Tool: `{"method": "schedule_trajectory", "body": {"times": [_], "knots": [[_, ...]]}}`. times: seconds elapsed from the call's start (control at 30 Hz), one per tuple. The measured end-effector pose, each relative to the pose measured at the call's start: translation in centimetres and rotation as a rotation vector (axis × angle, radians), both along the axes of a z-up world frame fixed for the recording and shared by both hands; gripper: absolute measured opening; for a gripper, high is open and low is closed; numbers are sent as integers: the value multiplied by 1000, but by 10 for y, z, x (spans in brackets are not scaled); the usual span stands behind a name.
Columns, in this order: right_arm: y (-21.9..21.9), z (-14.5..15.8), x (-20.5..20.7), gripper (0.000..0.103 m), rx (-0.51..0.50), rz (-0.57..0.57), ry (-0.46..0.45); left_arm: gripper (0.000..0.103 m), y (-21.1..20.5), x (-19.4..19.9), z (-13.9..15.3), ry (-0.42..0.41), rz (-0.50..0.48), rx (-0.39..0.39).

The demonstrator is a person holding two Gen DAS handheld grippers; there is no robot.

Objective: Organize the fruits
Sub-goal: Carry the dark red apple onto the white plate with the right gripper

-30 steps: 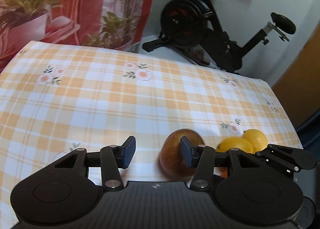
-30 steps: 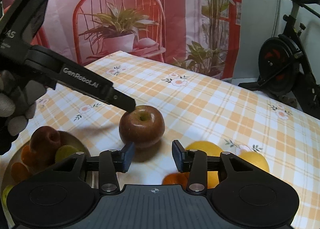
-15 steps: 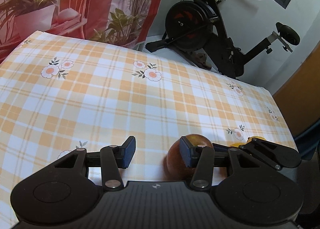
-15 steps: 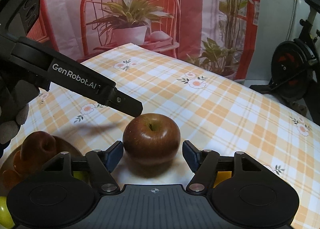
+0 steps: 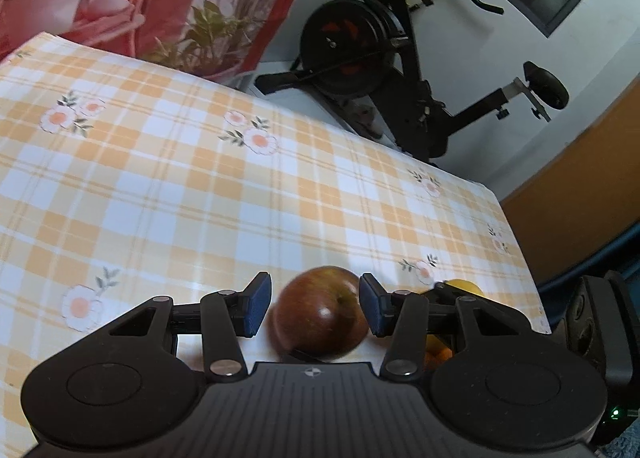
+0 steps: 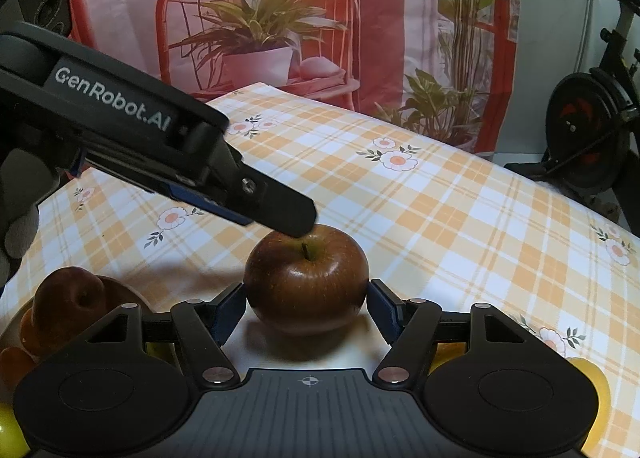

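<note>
The red apple (image 6: 306, 282), at lower centre on the checked tablecloth (image 6: 440, 217), is straddled by the right gripper (image 6: 306, 308), whose jaws have just been opened around it, apparently for a grasp; the left gripper (image 5: 315, 308), half-open and empty, is held just above it

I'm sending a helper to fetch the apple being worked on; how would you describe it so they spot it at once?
On the orange checked tablecloth, look between the two blue pads of the right gripper. The apple stands upright and alone on the cloth, stem up. Unlike the other apple, piled with small fruit at the left, this one is dark red, glossy and by itself.
</note>
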State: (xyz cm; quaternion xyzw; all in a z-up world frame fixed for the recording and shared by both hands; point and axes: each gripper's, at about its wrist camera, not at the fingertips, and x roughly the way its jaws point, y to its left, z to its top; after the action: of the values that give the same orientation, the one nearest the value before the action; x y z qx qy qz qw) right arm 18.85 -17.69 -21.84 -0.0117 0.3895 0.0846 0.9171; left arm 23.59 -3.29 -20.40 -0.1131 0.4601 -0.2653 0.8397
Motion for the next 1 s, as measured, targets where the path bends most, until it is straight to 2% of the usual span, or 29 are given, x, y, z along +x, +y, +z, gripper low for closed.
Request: {"method": "schedule_trajectory", "body": {"times": [0.27,0.43,0.77,1.0], "knots": [[0,-1,-2,62,-2,2,-13,46,-3,1,-11,25,-11,-5],[0,1,-7,62,2,-6,-27,47,1,0,-9,30,-16,-27],[1,16,-27,62,13,-22,-59,47,0,-14,5,12,-46,-39],[11,35,-51,62,18,-12,-92,47,7,-39,24,-13,-77,-35]]}}
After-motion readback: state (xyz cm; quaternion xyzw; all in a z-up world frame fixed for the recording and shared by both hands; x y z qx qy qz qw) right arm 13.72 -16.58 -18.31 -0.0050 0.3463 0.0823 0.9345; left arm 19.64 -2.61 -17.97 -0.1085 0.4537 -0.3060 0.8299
